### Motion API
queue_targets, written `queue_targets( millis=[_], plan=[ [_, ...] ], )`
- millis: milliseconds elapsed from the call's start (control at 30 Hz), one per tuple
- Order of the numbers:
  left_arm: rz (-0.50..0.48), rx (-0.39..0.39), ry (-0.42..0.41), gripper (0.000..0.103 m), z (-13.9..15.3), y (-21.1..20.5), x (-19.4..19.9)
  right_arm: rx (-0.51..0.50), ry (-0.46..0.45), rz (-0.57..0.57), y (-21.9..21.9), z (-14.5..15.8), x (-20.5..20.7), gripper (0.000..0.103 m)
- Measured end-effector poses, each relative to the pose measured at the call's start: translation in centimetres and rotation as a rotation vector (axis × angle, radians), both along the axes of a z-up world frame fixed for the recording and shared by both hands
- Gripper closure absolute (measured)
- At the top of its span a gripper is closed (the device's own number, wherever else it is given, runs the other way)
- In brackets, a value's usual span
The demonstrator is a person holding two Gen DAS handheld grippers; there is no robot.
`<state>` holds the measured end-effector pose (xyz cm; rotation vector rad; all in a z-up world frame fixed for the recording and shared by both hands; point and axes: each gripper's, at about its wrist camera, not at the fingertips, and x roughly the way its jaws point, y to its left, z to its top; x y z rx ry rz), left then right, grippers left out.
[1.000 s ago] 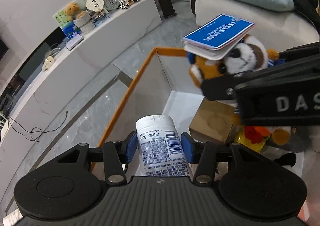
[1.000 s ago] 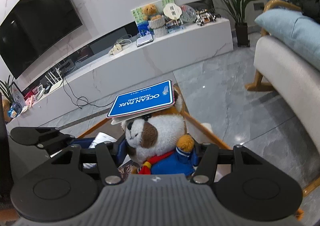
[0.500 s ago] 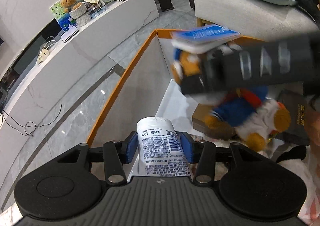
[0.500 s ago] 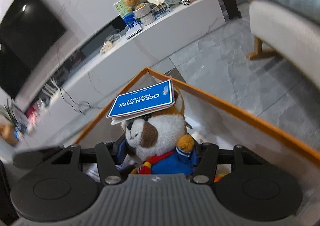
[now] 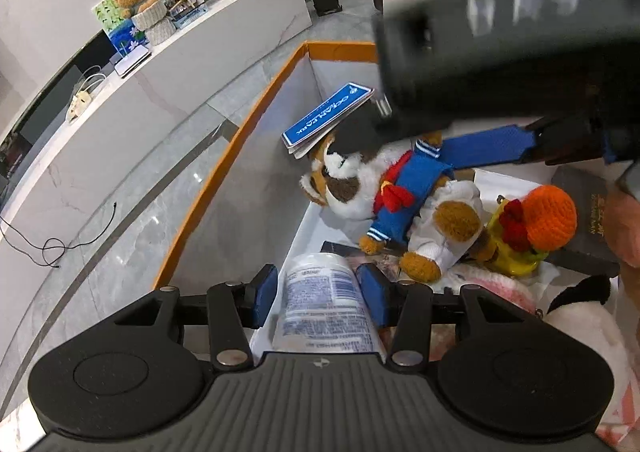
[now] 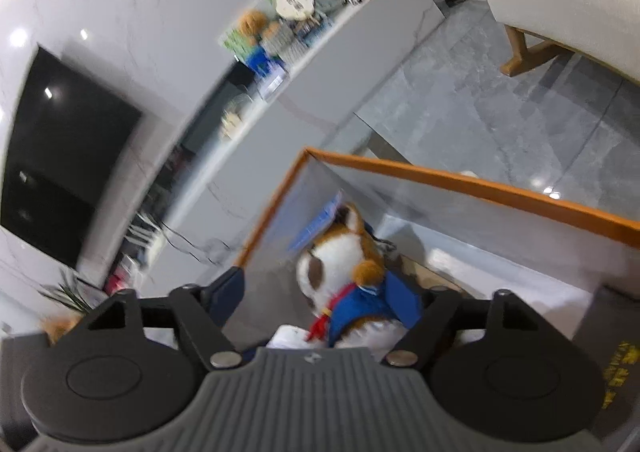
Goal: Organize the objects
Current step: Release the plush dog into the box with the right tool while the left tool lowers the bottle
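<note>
Orange trim marks the rim of the storage box [image 5: 224,155], a white-walled container that serves as the collecting place for the loose items. The plush toy [image 5: 400,195], in a blue sailor top with a red scarf and a blue tag [image 5: 326,119] at its head, lies on its side inside the box, resting on the things below it and near the orange knitted toy [image 5: 550,211] and a dark book [image 5: 588,211]. The right gripper [image 6: 320,300] hangs just above it with its jaws spread wide; in the wrist view the blue fingers [image 6: 228,292] stand clear on either side of the plush body, so the toy appears let go, though blur leaves light contact on the right side uncertain. The left gripper [image 5: 320,288] waits over the near corner of the box, its blue pads [image 5: 266,288] pressed against a white bottle [image 5: 324,304] with a printed label, held firmly, probably next for placing.
</note>
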<state>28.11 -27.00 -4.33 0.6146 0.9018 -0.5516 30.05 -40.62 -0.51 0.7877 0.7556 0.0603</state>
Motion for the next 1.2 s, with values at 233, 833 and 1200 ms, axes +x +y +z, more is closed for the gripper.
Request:
queue_targets(
  millis=[233,833,1200],
  plan=[
    [-0.009,-0.004,-0.035,0.03,0.9,-0.4,-0.5,-0.187,0.043,0.042,0.3,1.2,-0.8,0.054],
    [0.008,0.012,-0.071,0.028,1.6,0.8,-0.8,-0.214,0.051,0.143,0.6,0.1,-0.9,0.087],
    [0.08,-0.066,-0.105,0.023,3.7,2.3,-2.3,-0.376,0.054,0.012,-0.2,2.4,-1.6,0.083]
  ],
)
